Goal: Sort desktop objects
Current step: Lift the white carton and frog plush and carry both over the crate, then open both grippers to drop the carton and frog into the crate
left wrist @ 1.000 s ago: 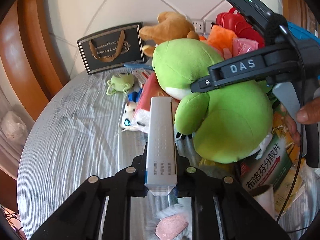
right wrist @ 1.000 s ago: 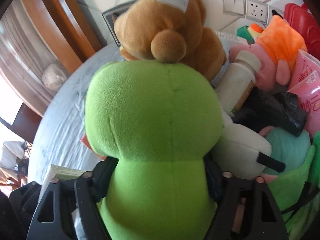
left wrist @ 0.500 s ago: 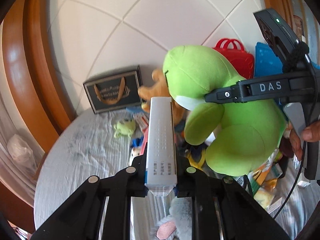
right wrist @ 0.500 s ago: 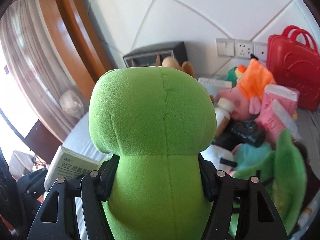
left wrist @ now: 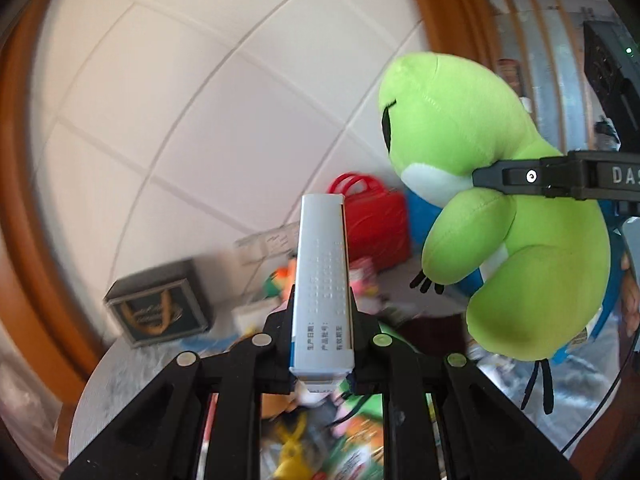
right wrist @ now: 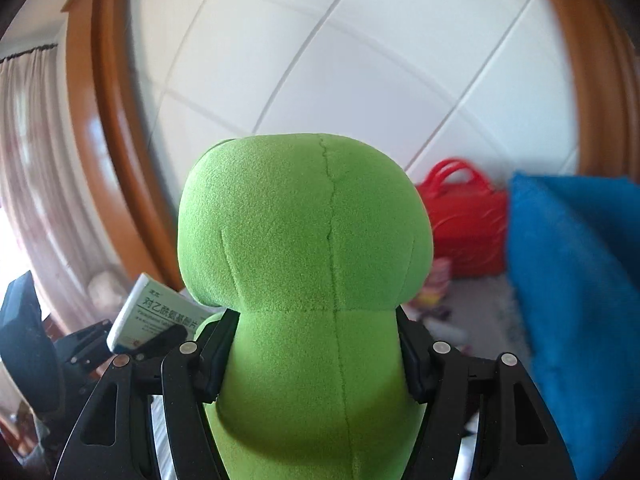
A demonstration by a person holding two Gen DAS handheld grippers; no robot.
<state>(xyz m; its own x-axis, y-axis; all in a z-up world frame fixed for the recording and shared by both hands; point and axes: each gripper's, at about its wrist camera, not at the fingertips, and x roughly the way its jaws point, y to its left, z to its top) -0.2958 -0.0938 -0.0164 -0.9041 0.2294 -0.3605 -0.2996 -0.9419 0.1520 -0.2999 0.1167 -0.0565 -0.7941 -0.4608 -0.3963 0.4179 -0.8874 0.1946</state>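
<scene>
My left gripper is shut on a long white medicine box, held upright in the air above the table. In the right wrist view the same box shows at lower left in the other gripper. My right gripper is shut on the neck of a green frog plush, which fills the middle of that view. From the left wrist view the frog plush hangs at the right, pinched by a black finger marked DAS.
A round table with a grey cloth lies below, strewn with plush toys and packets. A black gift box, a red bag and a blue basket stand along the tiled wall. Wooden frames flank the wall.
Both grippers have risen well above the table with their loads and tilted up toward the wall. The frog plush left the pile and moved right, toward the red bag and blue basket.
</scene>
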